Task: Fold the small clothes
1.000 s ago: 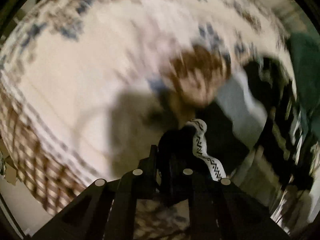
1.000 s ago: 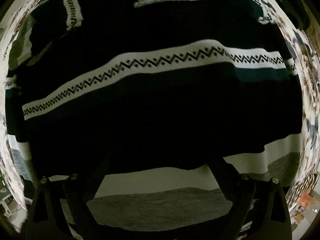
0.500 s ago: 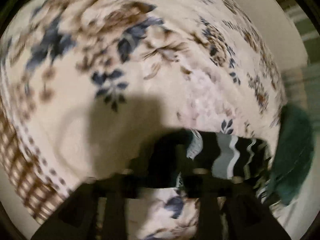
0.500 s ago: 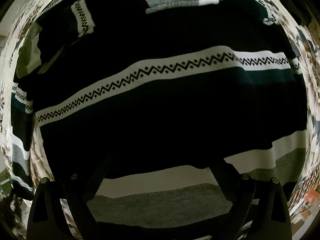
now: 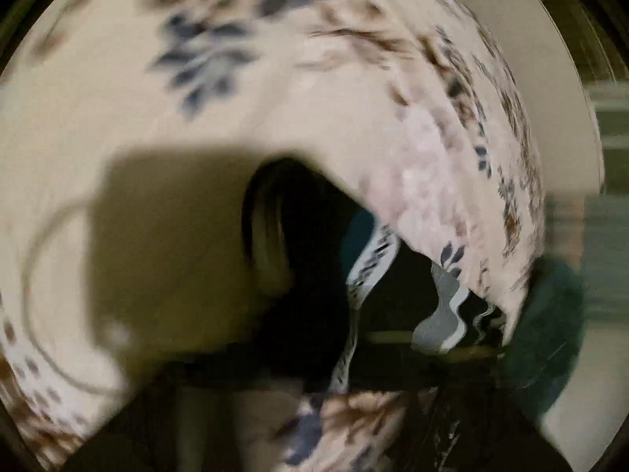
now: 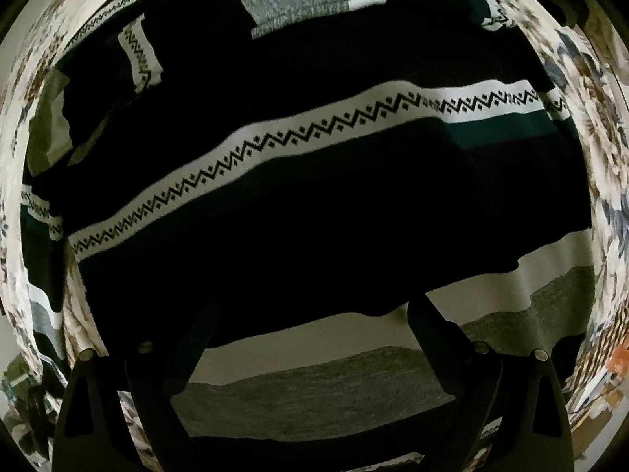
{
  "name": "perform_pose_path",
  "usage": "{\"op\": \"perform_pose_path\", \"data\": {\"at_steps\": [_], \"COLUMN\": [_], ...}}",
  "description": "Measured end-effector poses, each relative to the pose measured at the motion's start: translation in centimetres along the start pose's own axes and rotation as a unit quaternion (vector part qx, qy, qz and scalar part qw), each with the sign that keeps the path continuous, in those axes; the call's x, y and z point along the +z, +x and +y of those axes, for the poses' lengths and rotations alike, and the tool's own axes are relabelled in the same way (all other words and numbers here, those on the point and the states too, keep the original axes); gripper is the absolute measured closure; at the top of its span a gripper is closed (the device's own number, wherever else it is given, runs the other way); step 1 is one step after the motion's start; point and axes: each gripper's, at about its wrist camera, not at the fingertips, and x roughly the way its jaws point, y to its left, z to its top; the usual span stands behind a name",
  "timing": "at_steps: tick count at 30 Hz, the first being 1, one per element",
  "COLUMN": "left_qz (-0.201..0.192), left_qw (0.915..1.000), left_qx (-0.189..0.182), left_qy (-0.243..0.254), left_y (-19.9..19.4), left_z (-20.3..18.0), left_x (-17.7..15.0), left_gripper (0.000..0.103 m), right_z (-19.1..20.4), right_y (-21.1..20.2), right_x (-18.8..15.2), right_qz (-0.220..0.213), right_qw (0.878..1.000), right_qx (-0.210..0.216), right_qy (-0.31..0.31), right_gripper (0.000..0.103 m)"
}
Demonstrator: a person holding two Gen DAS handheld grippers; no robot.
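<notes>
Below my right fingers (image 6: 314,314), spread wide and holding nothing, the striped sweater (image 6: 314,204) lies flat on the flowered bedspread (image 6: 589,126). Ahead of my left fingers (image 5: 314,358), just snapped shut after a quick opening, a sweater edge bunches; the blur hides any grip.

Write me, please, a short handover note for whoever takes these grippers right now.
Left gripper: jaws have just closed, apparently on the sweater edge; the view is blurred.
Right gripper: open, pointing down over the sweater, holding nothing.
The sweater lies spread on the blanket, with one sleeve laid in over its body.
Done: spreading, and seemingly one sleeve fold.
Left: the remaining folds.
</notes>
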Motion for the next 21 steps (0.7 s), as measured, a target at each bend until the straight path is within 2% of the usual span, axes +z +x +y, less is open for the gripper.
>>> {"op": "perform_pose_path", "data": {"at_steps": [2, 5, 8, 12, 18, 21], "left_qz": [-0.027, -0.066, -0.088, -0.108, -0.076, -0.035], "left_qw": [0.9985, 0.9900, 0.9815, 0.9640, 0.9397, 0.9290], "left_qx": [0.026, 0.059, 0.062, 0.061, 0.028, -0.007], "left_qy": [0.040, 0.110, 0.158, 0.235, 0.332, 0.368], "left_y": [-0.6, -2.1, -3.4, -3.9, 0.4, 4.2], "left_z": [-1.9, -5.6, -9.6, -16.9, -28.9, -35.5], "left_x": [0.4, 0.5, 0.1, -2.1, -9.6, -15.9], "left_gripper": [0.095, 0.095, 0.095, 0.095, 0.095, 0.095], "right_z": [0.3, 0.5, 0.1, -1.8, -6.0, -9.0], "right_y": [-0.5, -1.5, -2.3, -2.4, -2.5, -2.3], "right_x": [0.8, 1.5, 1.6, 1.5, 3.3, 5.2], "right_qz": [-0.005, -0.013, -0.019, -0.018, -0.009, -0.012], "right_qw": [1.000, 1.000, 0.999, 0.998, 0.994, 0.993], "right_qx": [0.005, 0.021, 0.031, 0.060, 0.094, 0.102], "right_qy": [0.005, 0.011, 0.012, 0.031, 0.054, 0.059], "right_gripper": [0.005, 0.005, 0.005, 0.005, 0.005, 0.005]}}
